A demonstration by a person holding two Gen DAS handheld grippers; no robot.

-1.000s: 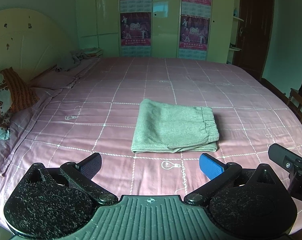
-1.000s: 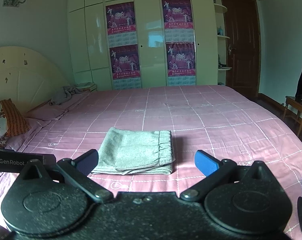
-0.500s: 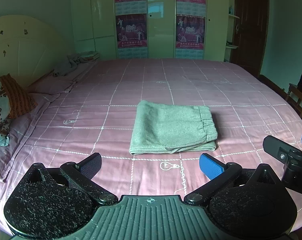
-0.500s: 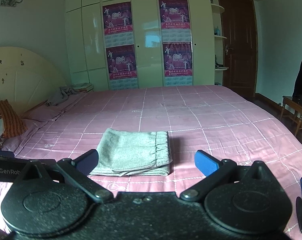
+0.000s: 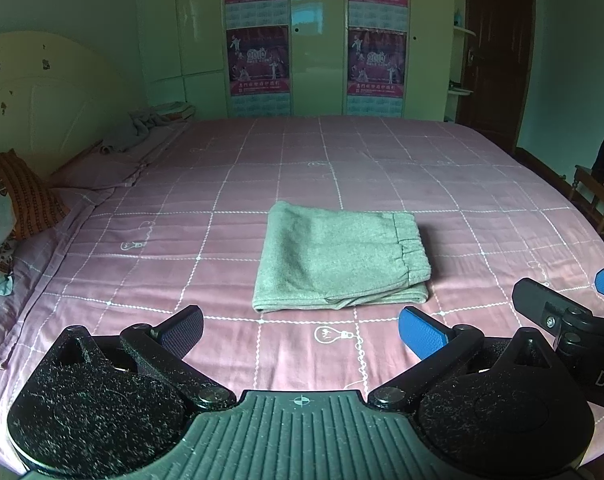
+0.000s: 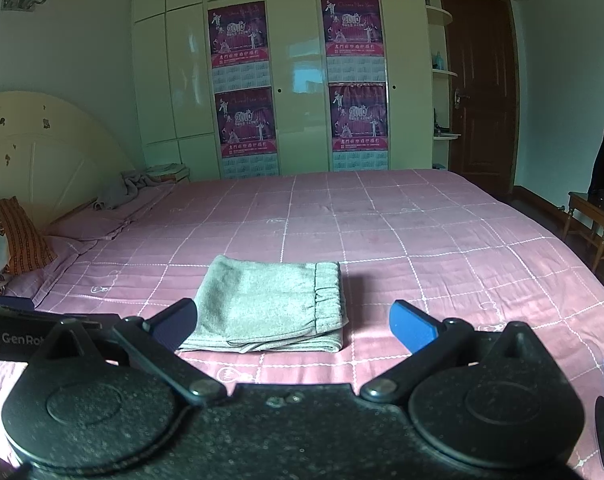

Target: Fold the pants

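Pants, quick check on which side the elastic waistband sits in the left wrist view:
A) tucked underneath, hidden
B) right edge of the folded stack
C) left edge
B: the pants lie folded on the bed, and the gathered waistband runs down the stack's right edge.

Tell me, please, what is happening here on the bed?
A person holds a gripper in each hand, folding pants. The grey pants lie folded in a neat rectangle on the pink bed, waistband to the right. The left gripper and right gripper are both open, short of the pants and touching nothing. The fold looks done.
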